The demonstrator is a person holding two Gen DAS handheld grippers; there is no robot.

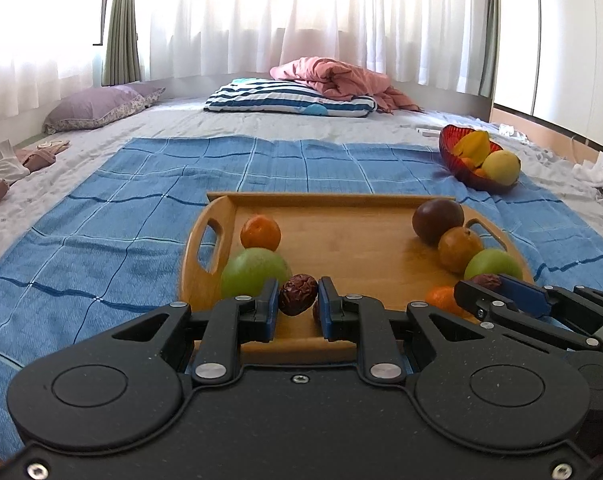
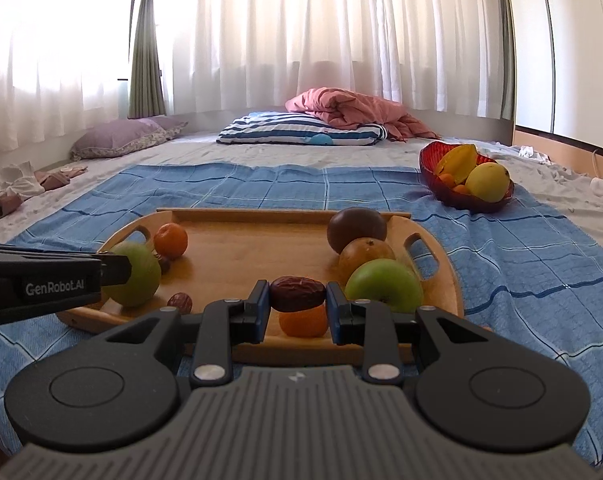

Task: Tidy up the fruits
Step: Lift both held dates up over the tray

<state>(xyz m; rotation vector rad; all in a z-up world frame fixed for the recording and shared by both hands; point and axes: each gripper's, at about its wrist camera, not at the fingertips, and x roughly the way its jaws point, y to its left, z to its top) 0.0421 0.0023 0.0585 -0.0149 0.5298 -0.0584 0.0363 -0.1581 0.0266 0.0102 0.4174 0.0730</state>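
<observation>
A wooden tray (image 1: 341, 236) (image 2: 253, 248) lies on a blue checked cloth. My left gripper (image 1: 298, 298) is shut on a dried red date (image 1: 297, 294) above the tray's near left part, beside a green apple (image 1: 253, 272) and a mandarin (image 1: 260, 233). My right gripper (image 2: 298, 300) is shut on another dried red date (image 2: 297, 293) over a mandarin (image 2: 303, 323), next to a green apple (image 2: 383, 284). A dark plum (image 2: 356, 229) and a brown pear (image 2: 365, 255) sit at the tray's right. A loose date (image 2: 179, 303) lies near the left apple.
A red bowl (image 1: 457, 160) (image 2: 433, 168) with a starfruit, a yellow fruit and small oranges stands on the cloth at the far right. Pillows and a pink blanket (image 1: 333, 76) lie further back on the bed. Clothes (image 1: 9, 168) lie at the left edge.
</observation>
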